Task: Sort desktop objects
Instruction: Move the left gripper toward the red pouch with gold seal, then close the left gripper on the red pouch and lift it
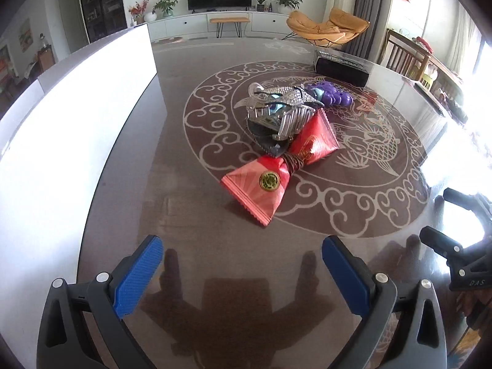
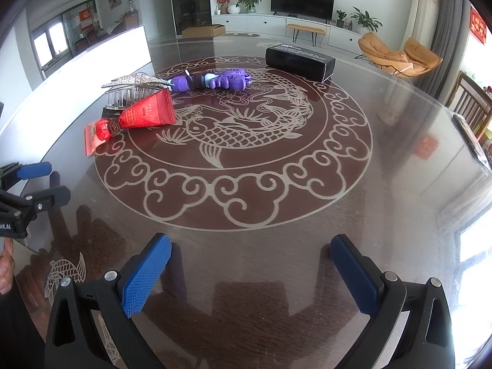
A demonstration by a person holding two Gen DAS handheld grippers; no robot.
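A red packet (image 1: 276, 172) tied round its middle with a dark hair band lies on the dark glass table (image 1: 184, 215). A silver hair claw clip (image 1: 281, 107) rests against its far end, and a purple toy (image 1: 330, 95) lies behind the clip. The same three show in the right wrist view: packet (image 2: 135, 120), clip (image 2: 132, 87), toy (image 2: 212, 81). My left gripper (image 1: 241, 258) is open and empty, just short of the packet. My right gripper (image 2: 250, 258) is open and empty over bare table, well short of the objects.
A long white box (image 1: 77, 107) runs along the table's left side. A black box (image 2: 299, 58) lies at the table's far side. The right gripper shows at the right edge of the left wrist view (image 1: 455, 236). A wooden chair (image 2: 473, 104) stands right of the table.
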